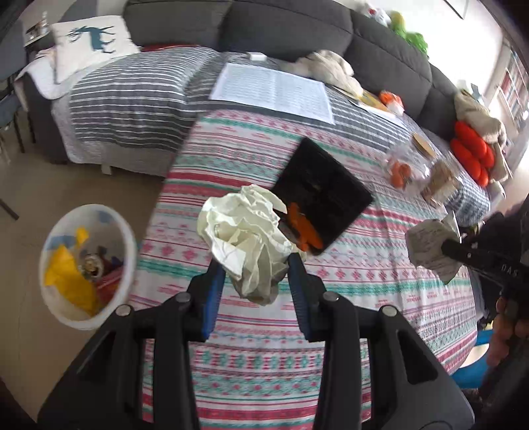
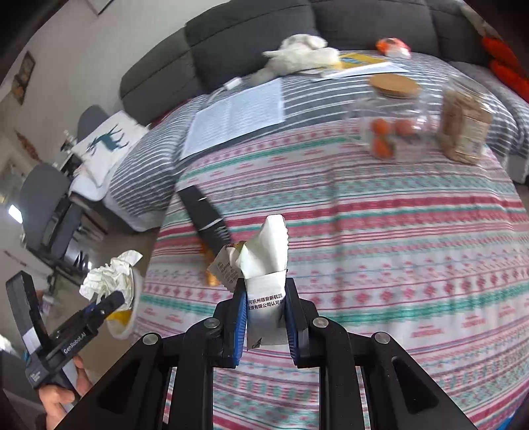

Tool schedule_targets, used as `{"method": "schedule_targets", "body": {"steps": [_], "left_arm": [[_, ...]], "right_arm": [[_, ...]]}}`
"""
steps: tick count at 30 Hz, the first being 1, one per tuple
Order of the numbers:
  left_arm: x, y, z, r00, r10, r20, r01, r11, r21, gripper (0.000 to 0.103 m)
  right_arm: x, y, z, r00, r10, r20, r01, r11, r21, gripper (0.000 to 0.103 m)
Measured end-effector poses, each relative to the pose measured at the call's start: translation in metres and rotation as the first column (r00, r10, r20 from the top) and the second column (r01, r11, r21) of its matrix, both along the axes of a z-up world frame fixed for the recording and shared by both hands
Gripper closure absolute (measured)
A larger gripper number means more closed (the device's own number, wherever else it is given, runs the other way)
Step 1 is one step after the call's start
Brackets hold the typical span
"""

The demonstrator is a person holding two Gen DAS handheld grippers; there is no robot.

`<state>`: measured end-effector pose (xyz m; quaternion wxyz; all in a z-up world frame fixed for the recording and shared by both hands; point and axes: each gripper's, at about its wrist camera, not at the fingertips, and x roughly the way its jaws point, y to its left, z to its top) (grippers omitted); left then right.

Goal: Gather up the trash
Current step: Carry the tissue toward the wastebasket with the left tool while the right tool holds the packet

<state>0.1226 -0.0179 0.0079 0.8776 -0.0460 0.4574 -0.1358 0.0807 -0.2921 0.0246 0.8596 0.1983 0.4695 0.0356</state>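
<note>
My left gripper (image 1: pixel 256 259) is shut on a crumpled ball of white paper (image 1: pixel 244 231), held above the left edge of the patterned tablecloth (image 1: pixel 363 297). That paper ball (image 2: pixel 105 278) and the left gripper (image 2: pixel 105 302) also show at the lower left of the right wrist view. My right gripper (image 2: pixel 266 284) is shut on a white printed wrapper (image 2: pixel 267 264) that sticks up between the blue pads. In the left wrist view the wrapper (image 1: pixel 429 244) hangs at the right edge. A white bin (image 1: pixel 86 264) with yellow and red trash stands on the floor, left of the table.
A black tray (image 1: pixel 324 195) with orange scraps lies mid-table. A clear jar (image 2: pixel 393 122) with orange fruit and a cracker packet (image 2: pixel 463 129) stand further back. Printed sheets (image 1: pixel 274 89), a grey sofa (image 1: pixel 297 26), a deer cushion (image 1: pixel 92 43) and chairs (image 2: pixel 43 205) surround the table.
</note>
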Motion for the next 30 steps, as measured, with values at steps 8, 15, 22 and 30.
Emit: {"method": "schedule_targets", "body": {"steps": [8,15,22,30], "left_arm": [[0.022,0.085,-0.006,0.985,0.139,-0.104,-0.141,0.990,-0.020,0.062],[0.040,0.140,-0.031,0.953,0.240,-0.185,-0.238,0.971,0.033,0.062],[0.056,0.152,-0.045,0.945,0.260,-0.198,-0.252,0.966,0.061,0.062],[0.069,0.149,-0.059,0.935,0.294,-0.200,-0.248,0.942,0.226,0.026]], "right_arm": [[0.022,0.060,0.001,0.995,0.099,0.005,-0.099,0.995,-0.010,0.082],[0.042,0.109,-0.005,0.985,0.173,-0.006,-0.173,0.984,-0.028,0.082],[0.058,0.143,-0.016,0.976,0.213,-0.031,-0.214,0.977,-0.020,0.082],[0.070,0.168,-0.024,0.969,0.242,-0.052,-0.244,0.969,-0.040,0.082]]}}
